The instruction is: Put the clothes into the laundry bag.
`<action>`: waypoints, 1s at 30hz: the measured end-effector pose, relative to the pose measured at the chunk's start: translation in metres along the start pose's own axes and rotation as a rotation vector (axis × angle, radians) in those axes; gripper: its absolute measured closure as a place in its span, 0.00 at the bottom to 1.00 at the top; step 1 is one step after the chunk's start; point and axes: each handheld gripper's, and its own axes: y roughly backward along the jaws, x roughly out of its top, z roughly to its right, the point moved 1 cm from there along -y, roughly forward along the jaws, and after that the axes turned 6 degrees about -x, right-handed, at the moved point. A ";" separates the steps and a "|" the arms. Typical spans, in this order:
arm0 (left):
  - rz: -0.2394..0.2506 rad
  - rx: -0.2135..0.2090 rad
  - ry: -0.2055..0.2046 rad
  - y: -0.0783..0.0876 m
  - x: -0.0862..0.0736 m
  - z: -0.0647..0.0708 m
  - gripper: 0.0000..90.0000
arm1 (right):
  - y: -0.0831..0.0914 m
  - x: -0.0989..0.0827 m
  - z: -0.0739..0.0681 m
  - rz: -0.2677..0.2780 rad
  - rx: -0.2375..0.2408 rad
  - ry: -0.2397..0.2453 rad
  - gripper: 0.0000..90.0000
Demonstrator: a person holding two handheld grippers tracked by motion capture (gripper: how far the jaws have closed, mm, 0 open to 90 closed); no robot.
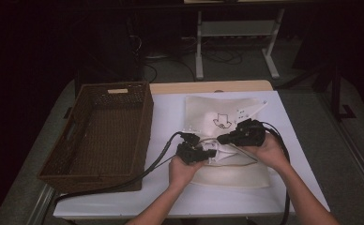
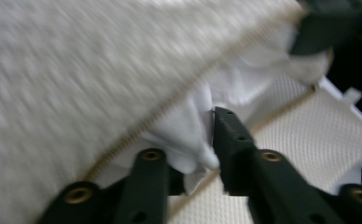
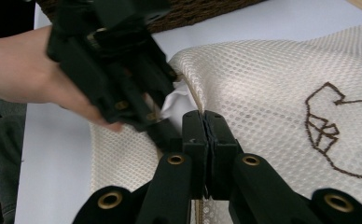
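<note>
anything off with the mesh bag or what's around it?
White cloth bulges out of the mesh bag's open zipper, bunched between the left gripper's jaws. The bag lies rumpled. The wicker basket looks fine.

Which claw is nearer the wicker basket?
Left. The left claw is beside the wicker basket over the mesh bag; the right claw sits farther away.

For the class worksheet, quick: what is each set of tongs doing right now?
Left tongs: white cloth between the jaws; grip cannot be told.
Right tongs: shut on mesh bag.
</note>
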 end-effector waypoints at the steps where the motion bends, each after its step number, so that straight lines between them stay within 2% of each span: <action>1: -0.017 -0.018 -0.002 0.003 -0.002 0.005 0.70 | 0.001 -0.001 0.001 0.001 -0.006 -0.003 0.97; 3: -0.028 -0.024 -0.004 0.004 -0.003 0.007 0.68 | 0.002 -0.001 0.001 0.001 -0.008 -0.007 0.97; 5: -0.024 -0.052 -0.007 0.007 -0.003 0.013 0.67 | 0.002 -0.003 0.002 0.000 -0.011 -0.012 0.97; 7: -0.004 -0.083 0.010 0.005 0.001 0.012 0.71 | 0.001 -0.003 0.001 -0.001 -0.011 -0.011 0.97; 8: -0.004 -0.083 0.010 0.005 0.001 0.012 0.74 | 0.001 -0.003 0.001 -0.001 -0.011 -0.011 0.97; 9: 0.022 -0.102 0.025 0.002 0.005 0.010 0.78 | 0.000 -0.002 -0.001 -0.001 -0.008 -0.010 0.97; 11: 0.035 -0.101 0.037 0.000 0.006 0.009 0.85 | -0.001 -0.002 -0.002 0.001 -0.008 -0.005 0.97; 12: 0.048 -0.102 0.043 -0.002 0.008 0.006 0.85 | -0.002 -0.002 -0.002 0.002 -0.007 -0.002 0.97; 13: 0.068 -0.096 0.054 -0.004 0.010 0.004 0.90 | -0.003 -0.002 -0.002 0.001 -0.005 -0.003 0.97; 15: 0.089 -0.051 0.065 -0.009 0.017 -0.005 0.91 | -0.003 -0.002 0.000 0.008 -0.007 -0.010 0.97; 16: 0.089 -0.051 0.065 -0.009 0.017 -0.005 0.91 | -0.003 -0.002 0.000 0.008 -0.007 -0.010 0.97; 18: 0.084 -0.047 0.057 -0.010 0.018 -0.005 0.90 | -0.003 -0.001 0.001 0.012 -0.015 -0.007 0.97; 19: 0.052 -0.033 0.022 -0.009 0.015 -0.001 0.88 | -0.003 -0.002 0.001 0.012 -0.013 -0.008 0.97; 23: -0.013 -0.006 -0.020 -0.006 0.005 0.007 0.72 | -0.001 -0.005 0.002 0.016 -0.014 -0.016 0.97; 26: -0.035 -0.003 -0.017 -0.005 -0.002 0.011 0.62 | 0.002 -0.006 -0.001 0.017 -0.022 -0.005 0.97; 28: -0.032 0.021 -0.039 -0.004 -0.003 0.010 0.61 | 0.004 -0.008 -0.002 0.013 -0.028 -0.002 0.97; 30: -0.034 0.021 -0.037 -0.004 -0.002 0.009 0.61 | 0.004 -0.008 -0.002 0.015 -0.030 -0.002 0.97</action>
